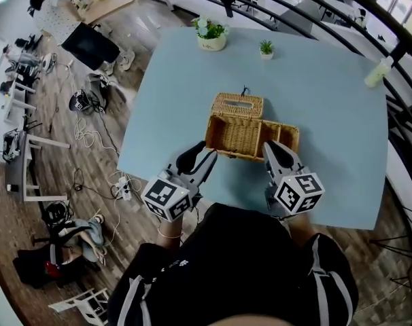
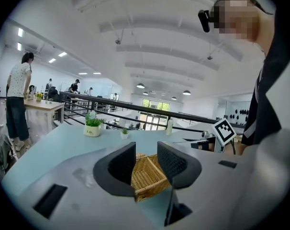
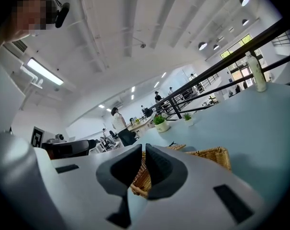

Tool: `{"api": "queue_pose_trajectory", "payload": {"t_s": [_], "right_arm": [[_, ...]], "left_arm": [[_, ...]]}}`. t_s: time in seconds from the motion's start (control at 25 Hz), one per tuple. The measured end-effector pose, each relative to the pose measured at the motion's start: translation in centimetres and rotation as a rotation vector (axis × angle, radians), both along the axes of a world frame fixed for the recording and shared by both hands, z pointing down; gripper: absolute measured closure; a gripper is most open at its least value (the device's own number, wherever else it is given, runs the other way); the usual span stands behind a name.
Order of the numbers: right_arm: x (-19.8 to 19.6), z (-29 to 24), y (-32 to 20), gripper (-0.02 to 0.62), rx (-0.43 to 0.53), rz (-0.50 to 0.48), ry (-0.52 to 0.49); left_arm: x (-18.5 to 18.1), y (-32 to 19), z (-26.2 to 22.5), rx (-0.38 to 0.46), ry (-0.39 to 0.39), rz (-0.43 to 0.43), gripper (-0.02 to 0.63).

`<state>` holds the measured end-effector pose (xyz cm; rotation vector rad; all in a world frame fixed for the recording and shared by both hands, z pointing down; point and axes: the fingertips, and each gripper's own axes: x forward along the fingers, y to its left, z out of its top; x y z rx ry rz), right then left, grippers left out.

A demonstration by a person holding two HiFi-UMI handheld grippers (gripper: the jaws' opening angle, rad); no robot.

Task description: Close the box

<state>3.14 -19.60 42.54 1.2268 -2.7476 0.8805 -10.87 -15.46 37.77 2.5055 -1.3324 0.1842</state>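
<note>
An open wicker box (image 1: 241, 136) stands in the middle of the light-blue table (image 1: 328, 114), its lid (image 1: 237, 104) folded back on the far side. My left gripper (image 1: 204, 153) hovers at the box's front left corner. Its jaws stand open, and in the left gripper view (image 2: 146, 159) the box (image 2: 147, 178) lies beyond the gap, untouched. My right gripper (image 1: 270, 147) sits over the box's front wall near the inner partition. Its jaws (image 3: 143, 157) are nearly together with the wicker rim (image 3: 133, 189) caught between them.
A white pot of flowers (image 1: 211, 34) and a small potted plant (image 1: 266, 47) stand at the table's far edge. A pale bottle (image 1: 378, 72) is at the far right by the black railing (image 1: 403, 114). Cables and chairs clutter the floor on the left.
</note>
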Motion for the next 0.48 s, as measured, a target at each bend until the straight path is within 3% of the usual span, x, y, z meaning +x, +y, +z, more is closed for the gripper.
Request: {"api": "queue_pose_trajectory", "payload": {"t_s": [0.48], "right_arm": [[0.2, -0.4, -1.4, 0.571, 0.026, 0.060, -0.017]], "left_arm": [[-2.2, -3.9, 0.9, -0.039, -0.019, 0.025, 0.474]]}}
